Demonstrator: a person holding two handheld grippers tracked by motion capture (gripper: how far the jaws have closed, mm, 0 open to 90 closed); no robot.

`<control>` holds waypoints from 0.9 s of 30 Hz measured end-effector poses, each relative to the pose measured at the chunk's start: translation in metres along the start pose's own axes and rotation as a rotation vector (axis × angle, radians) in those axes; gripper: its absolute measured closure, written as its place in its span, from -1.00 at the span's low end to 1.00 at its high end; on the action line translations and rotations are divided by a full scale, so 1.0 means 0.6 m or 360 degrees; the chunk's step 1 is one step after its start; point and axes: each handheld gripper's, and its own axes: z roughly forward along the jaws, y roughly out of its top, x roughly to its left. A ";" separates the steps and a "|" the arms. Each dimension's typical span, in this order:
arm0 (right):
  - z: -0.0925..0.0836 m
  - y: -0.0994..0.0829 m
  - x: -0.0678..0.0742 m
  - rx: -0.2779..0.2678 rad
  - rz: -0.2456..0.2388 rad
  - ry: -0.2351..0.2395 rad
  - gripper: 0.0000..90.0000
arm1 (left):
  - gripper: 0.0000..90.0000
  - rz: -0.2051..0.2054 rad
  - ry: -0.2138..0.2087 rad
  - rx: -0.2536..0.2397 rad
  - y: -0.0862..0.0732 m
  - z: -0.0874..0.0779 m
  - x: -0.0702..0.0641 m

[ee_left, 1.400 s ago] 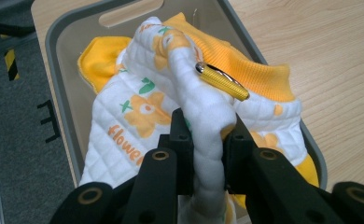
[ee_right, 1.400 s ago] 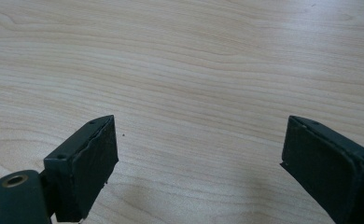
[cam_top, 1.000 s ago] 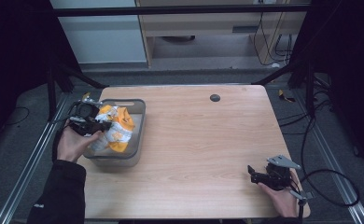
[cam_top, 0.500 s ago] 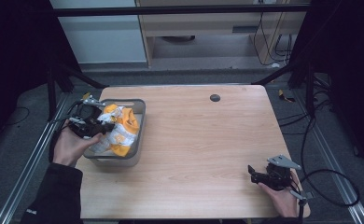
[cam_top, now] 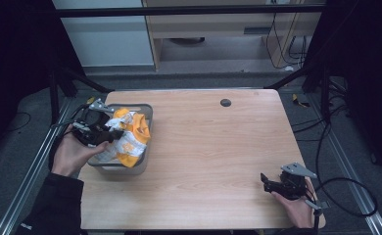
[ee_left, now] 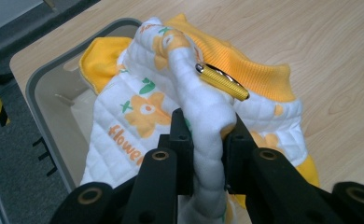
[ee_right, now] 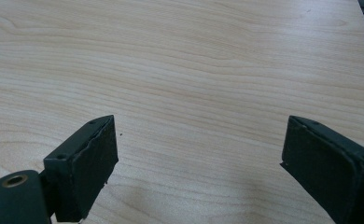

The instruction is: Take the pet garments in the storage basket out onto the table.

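A white quilted garment (ee_left: 143,121) with orange flowers, orange trim and a gold clip (ee_left: 222,81) hangs partly out of a grey bin (cam_top: 145,115) at the table's left. My left gripper (ee_left: 206,126) is shut on a fold of this garment (cam_top: 128,134), lifting it over the bin; in the high view the left gripper (cam_top: 108,134) sits at the bin's left side. My right gripper (cam_top: 265,181) rests near the table's front right corner, jaws wide open over bare wood (ee_right: 194,84), with nothing between its fingers (ee_right: 94,158).
The bin's rim (ee_left: 45,77) lies close to the table's left edge. A small dark hole (cam_top: 225,102) marks the tabletop at the back. Cables (cam_top: 346,196) trail off the right side. A cabinet and shelf stand behind the table.
The left gripper has risen and shifted slightly with the garment, pulling more of the fabric up out of the bin. The right gripper has stayed still.
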 end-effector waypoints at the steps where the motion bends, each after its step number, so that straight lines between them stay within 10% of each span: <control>1: 0.000 0.000 0.000 0.0001 0.0004 0.0002 -0.77 | 0.73 0.0010 -0.0004 -0.0002 0.001 -0.002 -0.003; 27: -0.005 0.002 -0.001 -0.0029 -0.0005 0.0001 -0.77 | 0.72 0.0289 -0.0189 -0.0007 0.053 0.003 -0.102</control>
